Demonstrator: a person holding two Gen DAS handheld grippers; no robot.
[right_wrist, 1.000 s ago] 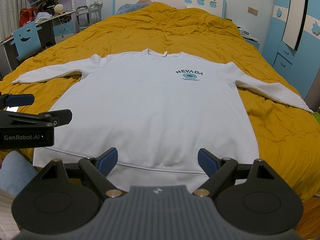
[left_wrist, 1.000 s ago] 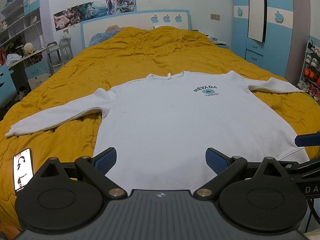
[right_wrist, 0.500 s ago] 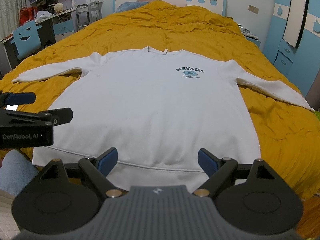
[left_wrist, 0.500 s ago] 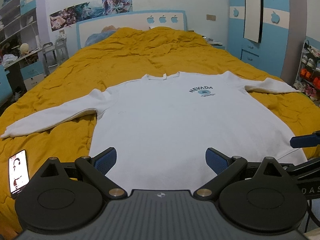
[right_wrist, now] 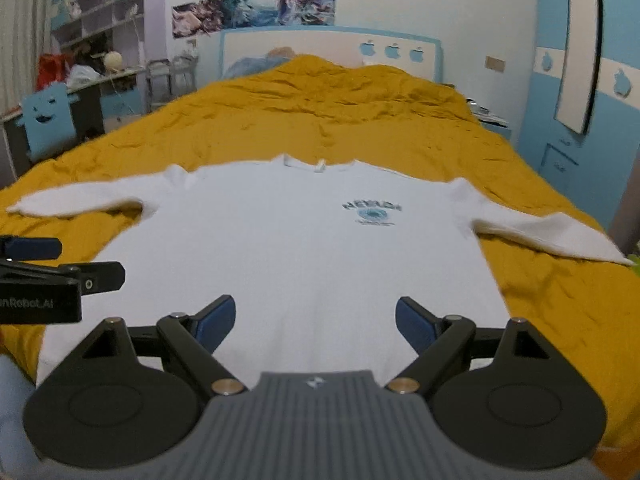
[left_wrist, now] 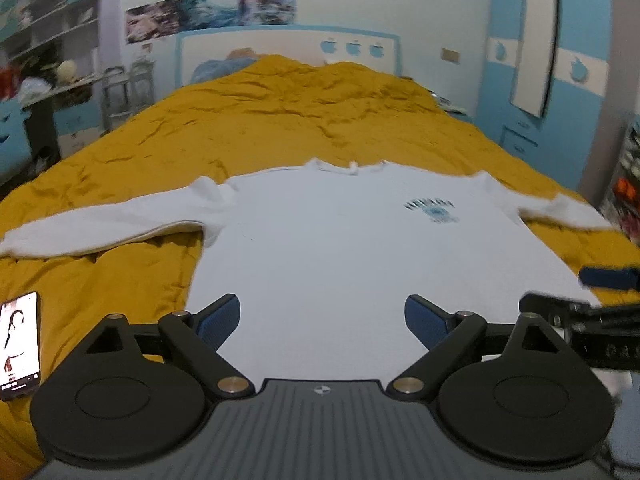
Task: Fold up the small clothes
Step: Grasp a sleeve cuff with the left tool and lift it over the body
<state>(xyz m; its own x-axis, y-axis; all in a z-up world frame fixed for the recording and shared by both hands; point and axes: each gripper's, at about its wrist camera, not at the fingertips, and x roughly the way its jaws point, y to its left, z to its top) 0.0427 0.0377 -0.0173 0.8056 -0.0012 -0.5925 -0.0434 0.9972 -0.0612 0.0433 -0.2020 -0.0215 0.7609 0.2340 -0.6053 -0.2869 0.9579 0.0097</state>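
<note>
A white long-sleeved sweatshirt (left_wrist: 340, 240) with a blue chest print lies flat, front up, on a yellow bedspread (left_wrist: 280, 120), sleeves spread to both sides. It also shows in the right wrist view (right_wrist: 300, 248). My left gripper (left_wrist: 322, 318) is open and empty, above the hem near the shirt's left half. My right gripper (right_wrist: 316, 318) is open and empty, above the hem near the middle. Each gripper shows at the edge of the other's view: the right gripper (left_wrist: 600, 300) and the left gripper (right_wrist: 48, 276).
A phone (left_wrist: 18, 344) lies on the bedspread at the near left. The headboard (left_wrist: 288, 48) is at the far end. A desk and shelves (right_wrist: 80, 80) stand left of the bed, a blue wardrobe (right_wrist: 580, 100) on the right.
Both grippers have dropped lower and tilted up a little, so the sweatshirt sits lower in both views. The jaws stay open. The sweatshirt has not moved.
</note>
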